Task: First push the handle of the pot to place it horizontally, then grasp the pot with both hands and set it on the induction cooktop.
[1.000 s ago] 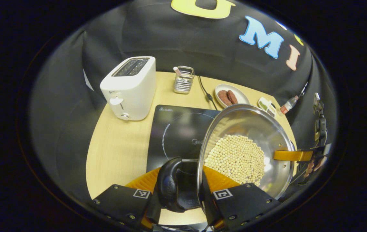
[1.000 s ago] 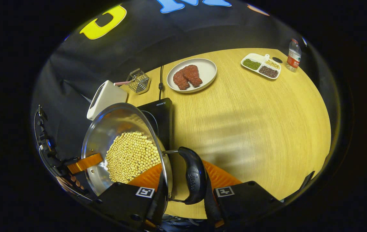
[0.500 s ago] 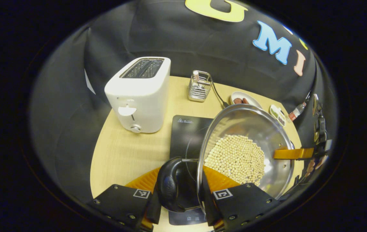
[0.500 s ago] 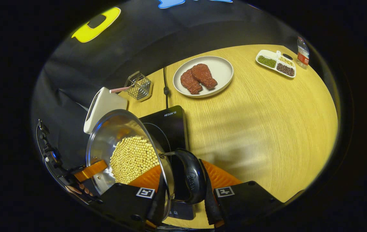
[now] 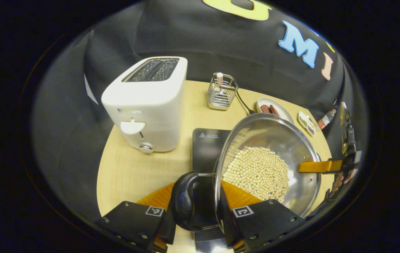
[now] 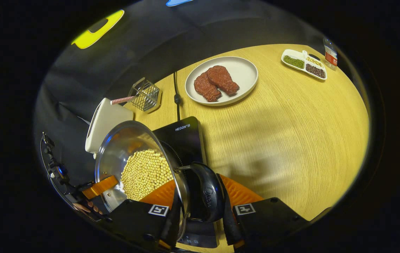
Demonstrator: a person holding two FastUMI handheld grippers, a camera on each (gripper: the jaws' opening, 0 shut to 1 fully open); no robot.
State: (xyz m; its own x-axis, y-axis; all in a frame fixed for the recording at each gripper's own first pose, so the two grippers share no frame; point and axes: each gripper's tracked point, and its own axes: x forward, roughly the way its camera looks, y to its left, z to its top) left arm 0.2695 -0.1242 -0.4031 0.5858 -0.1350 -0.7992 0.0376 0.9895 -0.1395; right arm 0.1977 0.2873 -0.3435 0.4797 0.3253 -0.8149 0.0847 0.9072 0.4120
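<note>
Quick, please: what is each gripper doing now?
Left gripper: closed on the pot by its side handle.
Right gripper: closed on the pot's other handle.

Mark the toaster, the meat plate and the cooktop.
toaster [image 5: 150,105], left gripper view, on its front face.
meat plate [image 6: 245,72], right gripper view, on the bare part right of the meat.
cooktop [image 6: 182,135], right gripper view, on its dark glass behind the pot.

Pale wood table before black cloth wall, seemingly creased.
</note>
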